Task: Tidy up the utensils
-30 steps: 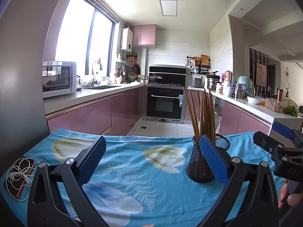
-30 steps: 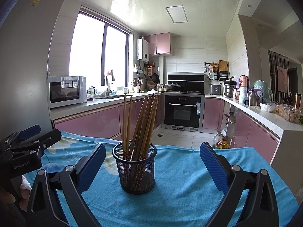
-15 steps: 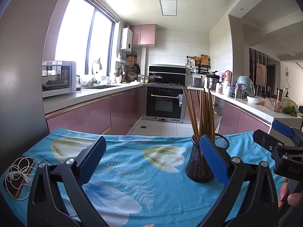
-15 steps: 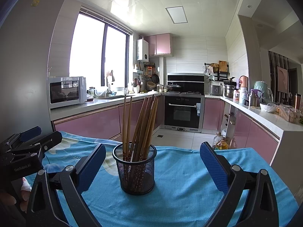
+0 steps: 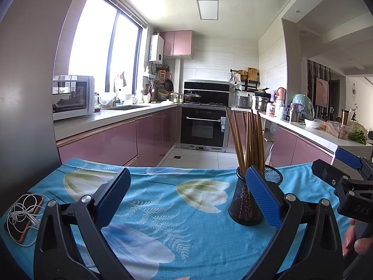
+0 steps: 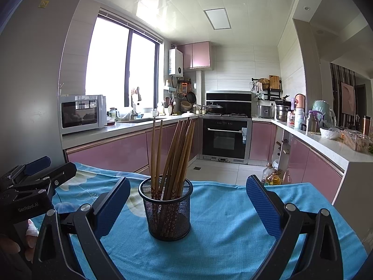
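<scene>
Chopsticks (image 6: 173,154), brown, upright in black mesh cup (image 6: 166,211); both grippers' jaws wide apart, empty.

Bench (image 5: 163,263) draped in blue cloth (image 5: 191,240) with pale flower print, black mesh cup (image 6: 166,210) standing upright on it holding wooden chopsticks (image 6: 173,156), phone (image 5: 24,217) with tangled white earphones (image 5: 19,212) lying flat at left edge
</scene>
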`<act>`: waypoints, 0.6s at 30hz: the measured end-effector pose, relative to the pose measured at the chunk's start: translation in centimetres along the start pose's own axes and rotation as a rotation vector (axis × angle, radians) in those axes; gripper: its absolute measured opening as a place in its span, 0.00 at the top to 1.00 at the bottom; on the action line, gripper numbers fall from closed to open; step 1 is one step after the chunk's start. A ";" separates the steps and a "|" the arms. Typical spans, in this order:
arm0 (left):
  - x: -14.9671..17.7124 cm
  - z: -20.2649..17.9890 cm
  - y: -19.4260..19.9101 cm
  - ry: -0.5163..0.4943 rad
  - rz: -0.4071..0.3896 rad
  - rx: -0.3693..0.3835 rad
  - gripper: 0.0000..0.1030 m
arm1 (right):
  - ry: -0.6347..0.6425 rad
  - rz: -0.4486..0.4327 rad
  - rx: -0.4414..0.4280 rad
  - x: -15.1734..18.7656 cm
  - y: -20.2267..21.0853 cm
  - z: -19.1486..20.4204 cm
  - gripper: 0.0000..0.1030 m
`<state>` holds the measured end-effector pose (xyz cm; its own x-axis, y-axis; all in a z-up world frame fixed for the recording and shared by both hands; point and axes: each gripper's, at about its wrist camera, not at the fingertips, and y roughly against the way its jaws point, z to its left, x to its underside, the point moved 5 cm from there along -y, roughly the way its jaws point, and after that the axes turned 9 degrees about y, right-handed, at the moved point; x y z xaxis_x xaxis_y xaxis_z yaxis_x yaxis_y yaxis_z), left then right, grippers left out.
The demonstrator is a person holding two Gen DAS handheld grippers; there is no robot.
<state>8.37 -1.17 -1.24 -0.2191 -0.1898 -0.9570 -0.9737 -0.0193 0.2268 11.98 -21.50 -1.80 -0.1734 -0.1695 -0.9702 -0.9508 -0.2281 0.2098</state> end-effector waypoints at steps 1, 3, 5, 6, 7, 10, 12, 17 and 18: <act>0.0 -0.1 -0.1 -0.001 0.001 0.000 0.06 | 0.000 -0.001 0.000 0.0 0.0 0.0 0.07; 0.0 0.0 0.0 0.001 0.000 0.001 0.06 | 0.000 0.001 0.000 -0.1 -0.1 -0.1 0.07; 0.0 0.0 0.0 -0.001 0.000 -0.001 0.06 | -0.001 0.000 -0.001 -0.2 -0.1 -0.1 0.07; 0.0 0.0 0.0 0.000 -0.001 -0.001 0.06 | 0.000 0.000 0.000 -0.2 -0.1 -0.1 0.07; 0.0 0.0 0.0 0.002 -0.001 0.001 0.06 | 0.000 -0.002 0.001 -0.2 -0.1 -0.1 0.07; 0.0 0.0 0.1 0.001 -0.004 -0.002 0.06 | -0.001 -0.003 0.002 -0.2 -0.1 -0.1 0.07; 0.1 0.0 0.1 0.000 -0.003 -0.003 0.06 | -0.001 -0.003 0.002 -0.2 -0.1 -0.2 0.07; 0.1 0.0 0.1 0.002 -0.004 -0.001 0.06 | -0.001 -0.005 0.002 -0.3 -0.2 -0.2 0.07; 0.1 0.0 0.1 0.002 -0.003 -0.001 0.06 | -0.001 -0.005 0.002 -0.3 -0.2 -0.2 0.07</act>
<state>8.28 -1.19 -1.28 -0.2157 -0.1913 -0.9575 -0.9745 -0.0205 0.2236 12.25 -21.60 -1.56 -0.1694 -0.1673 -0.9712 -0.9521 -0.2269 0.2052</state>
